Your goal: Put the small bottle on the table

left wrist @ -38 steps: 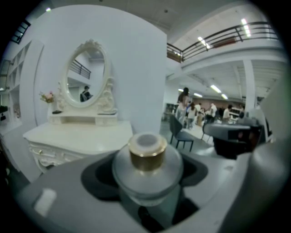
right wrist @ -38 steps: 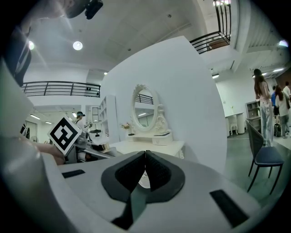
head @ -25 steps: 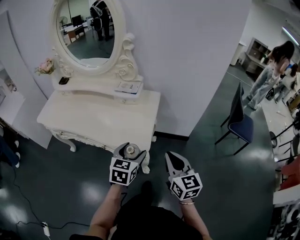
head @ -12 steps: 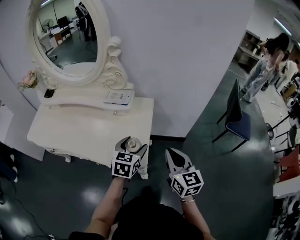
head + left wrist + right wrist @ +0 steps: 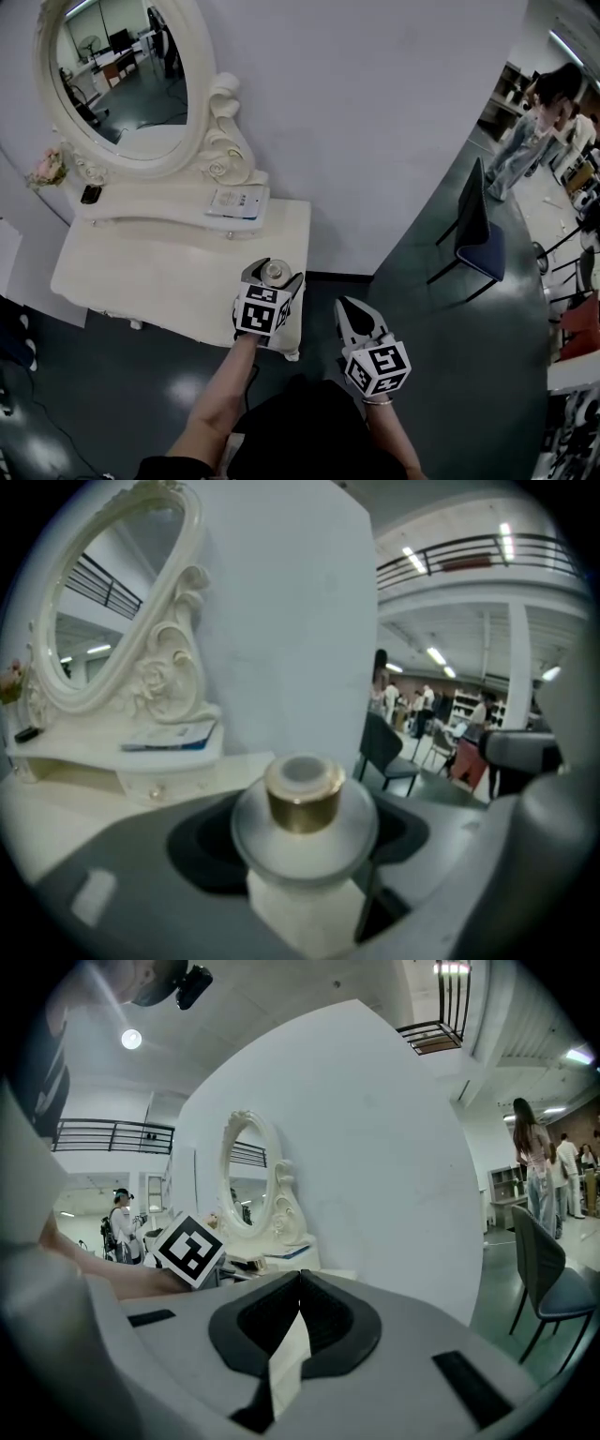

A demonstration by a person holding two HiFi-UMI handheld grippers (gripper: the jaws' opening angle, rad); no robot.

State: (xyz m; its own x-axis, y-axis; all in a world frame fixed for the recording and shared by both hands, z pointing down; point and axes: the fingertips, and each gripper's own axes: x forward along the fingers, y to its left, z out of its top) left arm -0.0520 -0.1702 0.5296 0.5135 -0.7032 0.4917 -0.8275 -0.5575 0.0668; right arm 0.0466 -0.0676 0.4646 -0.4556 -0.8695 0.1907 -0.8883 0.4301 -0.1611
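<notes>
Left gripper (image 5: 272, 282) clamped on the small bottle (image 5: 303, 803), its 2 jaws closing on the pale body just below the rounded, frosted shoulder, with the gold collar and cap standing upright above them. Right gripper (image 5: 298, 1283) empty, jaws together, held low to the right of the left gripper and off the counter. In the head view the bottle sits over the near right corner of the white counter (image 5: 141, 272); whether it touches the surface cannot be told. Farther left on the counter's raised shelf lies a flat booklet (image 5: 234, 202), below the oval mirror (image 5: 117, 84). The bottle is judged light, rigid, smooth and probably breakable glass. The straight body under the shoulder is therefore the safer hold, since the domed shoulder and narrow collar would let the jaws slip. A blue chair (image 5: 478, 244) stands well apart at far right.
</notes>
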